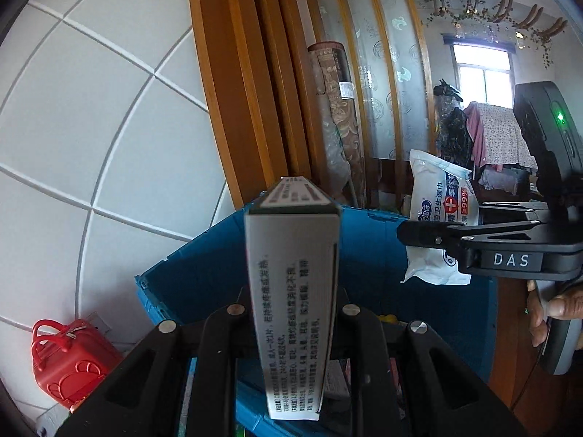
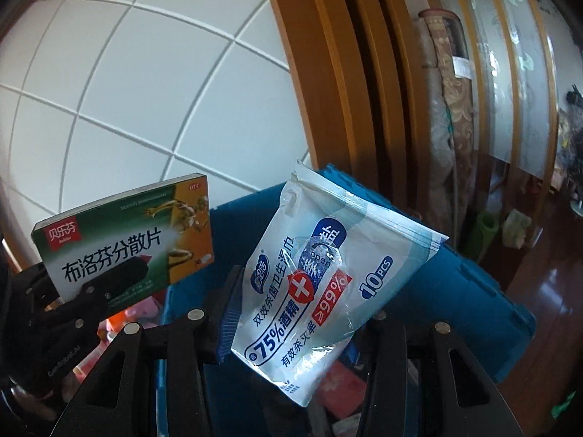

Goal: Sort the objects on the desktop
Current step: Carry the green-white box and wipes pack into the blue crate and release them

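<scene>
Blue crate (image 1: 204,276) below; red case (image 1: 69,360) near left. Left gripper (image 1: 291,313) clamped on medicine box (image 1: 295,291), long axis pointing away. Right gripper (image 2: 302,313) part-open around tilted wipes pack (image 2: 328,276).

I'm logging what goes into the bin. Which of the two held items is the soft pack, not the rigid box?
The white-and-blue plastic wet-wipes pack in the right tongs: limp and crinkled. The left tongs hold a stiff green-and-white cardboard medicine box.
</scene>
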The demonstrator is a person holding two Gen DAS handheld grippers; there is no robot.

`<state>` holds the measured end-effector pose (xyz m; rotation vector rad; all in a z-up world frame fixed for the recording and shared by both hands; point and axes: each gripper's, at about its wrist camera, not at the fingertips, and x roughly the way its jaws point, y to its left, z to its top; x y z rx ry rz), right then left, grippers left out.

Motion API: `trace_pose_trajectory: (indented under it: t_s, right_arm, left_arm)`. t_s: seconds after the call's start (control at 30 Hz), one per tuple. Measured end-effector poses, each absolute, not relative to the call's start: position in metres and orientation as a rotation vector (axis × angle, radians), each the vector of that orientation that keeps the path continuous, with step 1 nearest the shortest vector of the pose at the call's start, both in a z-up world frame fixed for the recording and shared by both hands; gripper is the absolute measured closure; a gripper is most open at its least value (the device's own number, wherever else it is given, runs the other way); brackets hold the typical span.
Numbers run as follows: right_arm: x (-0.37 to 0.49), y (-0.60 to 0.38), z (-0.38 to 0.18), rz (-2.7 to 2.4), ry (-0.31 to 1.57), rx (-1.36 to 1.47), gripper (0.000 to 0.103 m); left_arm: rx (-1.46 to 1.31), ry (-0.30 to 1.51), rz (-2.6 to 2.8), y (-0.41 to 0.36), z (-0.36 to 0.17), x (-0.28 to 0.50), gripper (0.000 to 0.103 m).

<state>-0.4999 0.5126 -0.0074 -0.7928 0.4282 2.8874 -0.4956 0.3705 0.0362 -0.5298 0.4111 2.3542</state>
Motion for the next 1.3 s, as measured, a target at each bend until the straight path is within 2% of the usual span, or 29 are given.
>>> trace_pose_trajectory:
  t_s: [0.03, 0.1, 0.17, 0.23, 0.7, 0.97, 1.1, 1.13, 1.23, 1.3]
  right_arm:
    - [-0.508, 0.521, -0.007, 2.872, 0.439, -0.79, 0.052]
    - [-0.524, 0.536, -0.007, 2.846, 0.445, -0.825, 0.027]
    - [-0.532, 0.544, -0.005, 2.845, 0.435, -0.816, 0.027]
    - [-0.534, 0.55, -0.004, 2.852, 0.418, -0.803, 0.024]
    - [-0.446, 0.518, -0.011, 2.913, 0.269, -0.537, 0.015]
    - [-0.377, 0.456, -0.012, 2.924, 0.238, -0.489, 0.012]
    - [-0.347, 0.409, -0.013, 2.957, 0.222, -0.466, 0.008]
    - [-0.34, 0.395, -0.014, 2.964, 0.218, -0.466, 0.008]
    - [-0.322, 0.361, -0.018, 2.983, 0.212, -0.482, 0.008]
    - [-0.309, 0.338, -0.023, 2.987, 0.201, -0.504, 0.008]
  left_arm:
    - [-0.552, 0.4, 2.352, 0.379, 0.036, -0.504, 0.082]
    - [-0.563, 0.378, 2.391, 0.393, 0.038, -0.516, 0.067]
    - [-0.53, 0.379, 2.449, 0.398, 0.039, -0.515, 0.029]
    - [-0.475, 0.381, 2.506, 0.399, 0.041, -0.51, 0.015]
    - [-0.358, 0.359, 2.702, 0.348, 0.029, -0.451, 0.015]
    - [-0.304, 0.328, 2.771, 0.281, 0.024, -0.394, 0.015]
    - [-0.271, 0.333, 2.841, 0.232, 0.018, -0.356, 0.015]
    - [-0.275, 0.325, 2.858, 0.22, 0.017, -0.348, 0.014]
    - [-0.29, 0.268, 2.965, 0.181, 0.011, -0.325, 0.0]
    - [-0.299, 0.231, 3.015, 0.158, 0.007, -0.31, 0.0]
